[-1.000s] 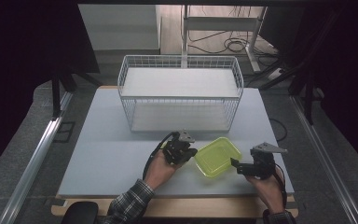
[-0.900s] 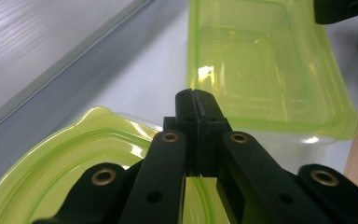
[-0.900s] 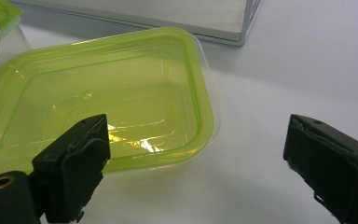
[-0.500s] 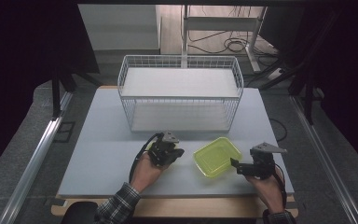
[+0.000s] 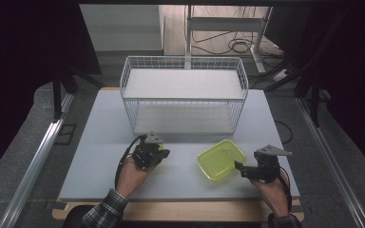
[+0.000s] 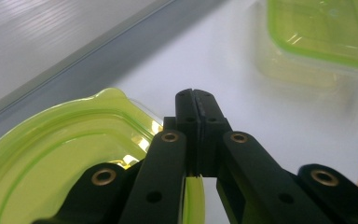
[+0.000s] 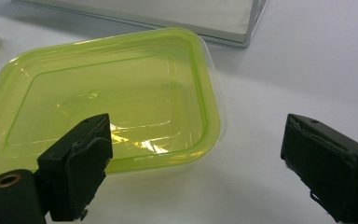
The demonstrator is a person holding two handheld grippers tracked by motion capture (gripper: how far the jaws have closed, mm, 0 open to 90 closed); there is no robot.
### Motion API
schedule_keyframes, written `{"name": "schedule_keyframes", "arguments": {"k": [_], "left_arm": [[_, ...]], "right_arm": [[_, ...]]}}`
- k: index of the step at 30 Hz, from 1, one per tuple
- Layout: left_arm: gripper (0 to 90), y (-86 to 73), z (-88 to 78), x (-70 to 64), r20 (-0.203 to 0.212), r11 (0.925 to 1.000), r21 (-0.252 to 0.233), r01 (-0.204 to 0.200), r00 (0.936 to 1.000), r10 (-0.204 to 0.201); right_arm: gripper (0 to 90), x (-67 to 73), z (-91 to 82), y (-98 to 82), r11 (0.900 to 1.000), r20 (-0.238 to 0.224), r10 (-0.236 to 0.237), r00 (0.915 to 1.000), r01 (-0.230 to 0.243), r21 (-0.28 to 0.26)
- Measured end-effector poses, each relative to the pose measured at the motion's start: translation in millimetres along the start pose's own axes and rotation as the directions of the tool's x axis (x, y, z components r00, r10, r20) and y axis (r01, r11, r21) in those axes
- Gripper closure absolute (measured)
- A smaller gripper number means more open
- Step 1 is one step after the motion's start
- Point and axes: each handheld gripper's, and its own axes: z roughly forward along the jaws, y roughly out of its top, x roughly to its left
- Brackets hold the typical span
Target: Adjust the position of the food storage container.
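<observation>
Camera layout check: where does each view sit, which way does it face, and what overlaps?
High view: above the person's edge, looking forward and down on the table, wire basket and green container; left hand and right hand enter from the bottom.
Left gripper view: rides the left gripper, looks low across the table along shut jaws clamped on a green lid.
Right gripper view: rides the right gripper, looks between open jaws at the container.
Shared: all three views show the green container.
</observation>
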Motion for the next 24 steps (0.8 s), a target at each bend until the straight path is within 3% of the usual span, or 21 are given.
{"name": "schedule_keyframes", "arguments": {"k": [9,19,24], "left_arm": [[89.9,-16.2,-17.6,21.8,-0.051,0.9988,-0.009,0.048,0.9975,-0.048],[89.8,-29.1,-32.5,47.4,-0.114,0.9944,-0.027,0.102,0.9879,-0.105],[89.5,-28.5,-37.4,38.5,-0.114,0.9946,-0.057,0.087,0.9891,-0.093]], "right_arm": [[10.3,0.9,0.0,0.4,1.0,-0.003,-0.003,1.0,0.003,0.006],[15.6,2.2,-0.6,1.4,1.0,-0.016,0.004,0.9999,-0.004,0.015],[22.6,1.1,-3.8,4.3,1.0,-0.011,0.013,0.9999,-0.013,0.004]]}}
